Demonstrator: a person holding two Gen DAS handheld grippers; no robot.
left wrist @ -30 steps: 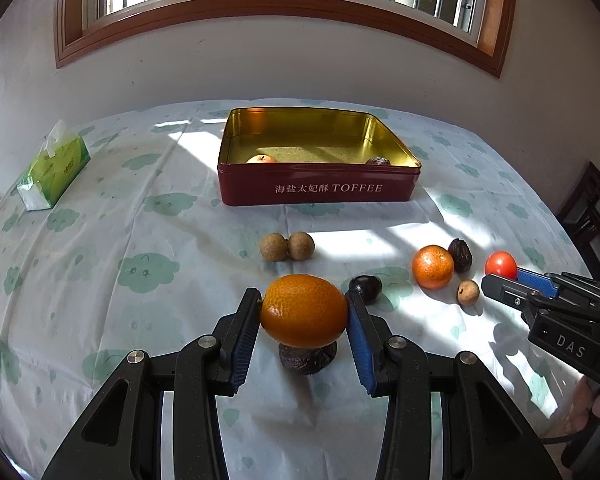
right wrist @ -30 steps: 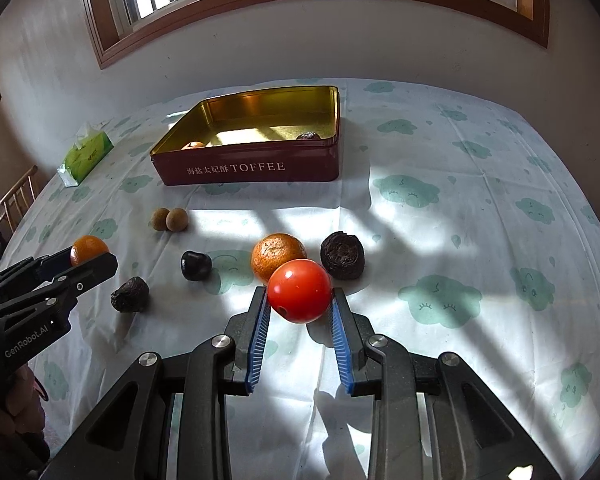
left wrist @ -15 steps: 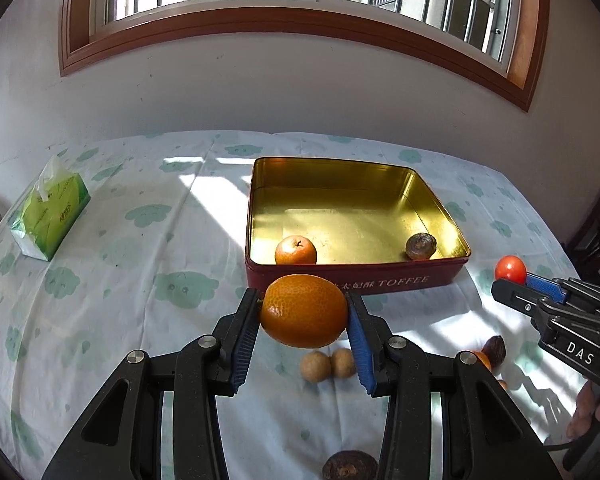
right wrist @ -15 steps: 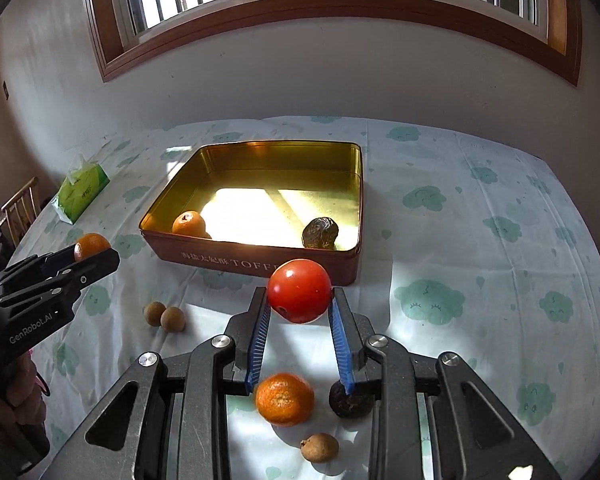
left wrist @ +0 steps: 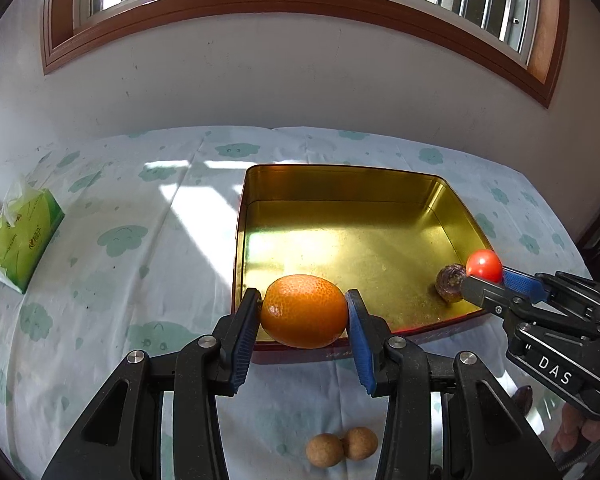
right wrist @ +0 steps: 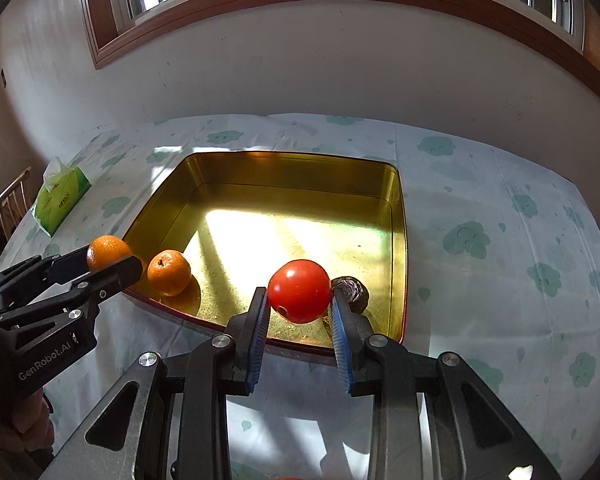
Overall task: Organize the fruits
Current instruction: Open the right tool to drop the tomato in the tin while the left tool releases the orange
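left gripper [left wrist: 304, 316] pinches orange [left wrist: 303, 311] over near rim of tin [left wrist: 340, 178]. right gripper [right wrist: 300, 306] pinches tomato [right wrist: 299, 290] just inside, probably above dark fruit [right wrist: 354, 289]. risk: early release bounces fruit off rim, or tomato lands on dark fruit.

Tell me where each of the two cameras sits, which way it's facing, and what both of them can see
Left wrist: rides the left gripper, looking forward and down at its orange and the gold tin; the right gripper enters from the right.
Right wrist: rides the right gripper, facing its tomato over the tin; the left gripper and a hand show left.
Shared: tin, dark fruit, tissue pack.
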